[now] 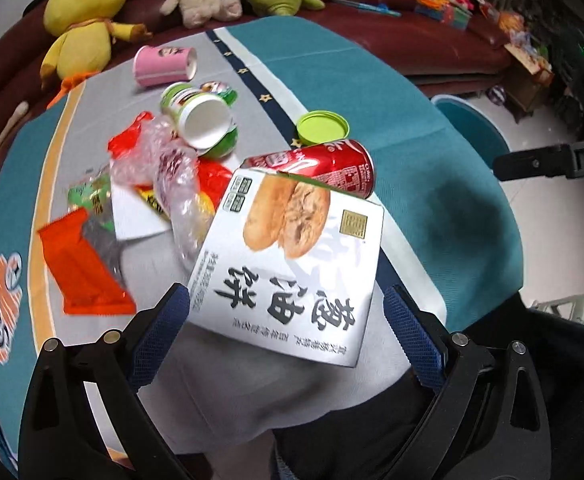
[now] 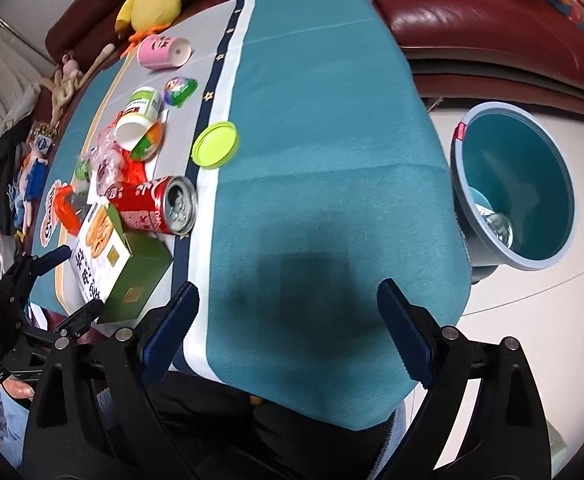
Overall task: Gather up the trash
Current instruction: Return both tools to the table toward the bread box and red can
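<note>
**Trash collection: early stage, most items still on the bench**

Setting: a bench (image 2: 332, 128) under a teal and grey cloth is standing before a dark red sofa (image 2: 472, 12) lined with plush toys; a teal bin (image 2: 520, 184) is waiting on the floor beside it.

Item in hand: the left gripper (image 1: 288, 320) is reaching around a white pastry box (image 1: 292, 256) at the near bench edge, jaws apart on either side and not visibly clamping it.

Items lying behind it, outward: a red can (image 1: 324, 164) on its side, a green lid (image 1: 322, 126), crumpled clear plastic (image 1: 172, 176), an orange wrapper (image 1: 80, 264), a tipped green cup (image 1: 204, 120), a pink cup (image 1: 164, 66).

Right gripper (image 2: 288, 328): hovering over bare cloth, jaws apart, carrying nothing.

Progress: the bin is showing only something clear at its bottom, so nearly all trash appears to be awaiting collection.
</note>
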